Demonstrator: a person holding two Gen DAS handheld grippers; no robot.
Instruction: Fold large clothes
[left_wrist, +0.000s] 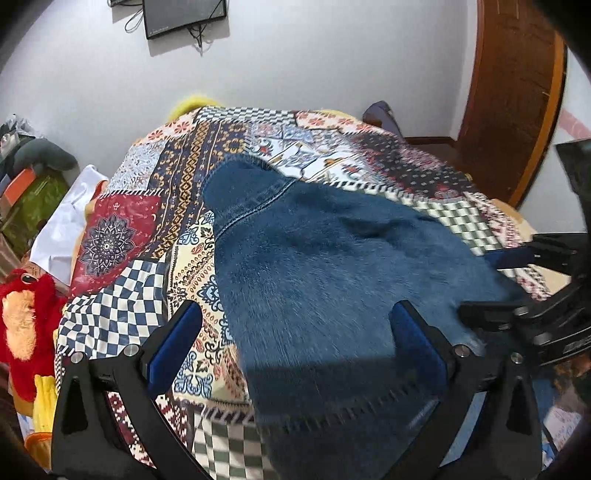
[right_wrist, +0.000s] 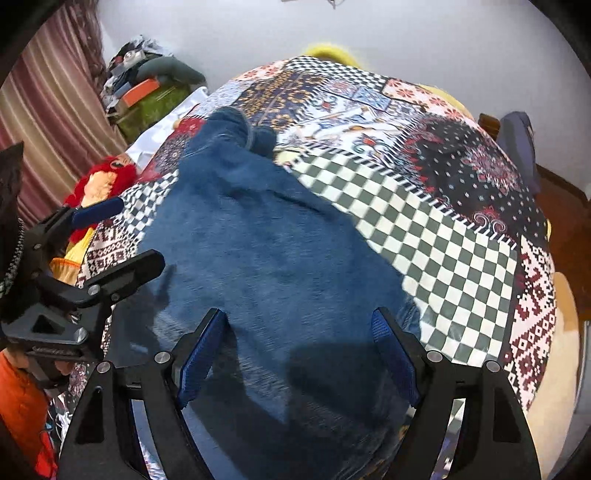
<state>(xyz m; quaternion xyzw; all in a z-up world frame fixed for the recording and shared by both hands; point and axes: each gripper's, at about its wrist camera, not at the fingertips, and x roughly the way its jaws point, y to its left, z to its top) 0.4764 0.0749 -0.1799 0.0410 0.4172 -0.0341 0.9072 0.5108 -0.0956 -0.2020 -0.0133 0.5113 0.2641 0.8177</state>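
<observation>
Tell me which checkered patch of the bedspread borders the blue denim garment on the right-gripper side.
The green-and-white checkered patch, beside the blue denim garment. The navy-and-white checkered patch lies on the garment's other side, towards the red plush toy.

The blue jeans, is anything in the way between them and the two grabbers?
Nothing visible. Both the left gripper and the right gripper stand open right over the jeans, which lie spread on the patterned bedcover.

Blue denim garment (left_wrist: 332, 266), matt, coarse weave, stitched seams, spread on smooth printed patchwork cloth cover (left_wrist: 155, 192). Beside the cover, fuzzy red plush toy (left_wrist: 26, 310); behind, glossy brown wooden door (left_wrist: 517, 92).
</observation>
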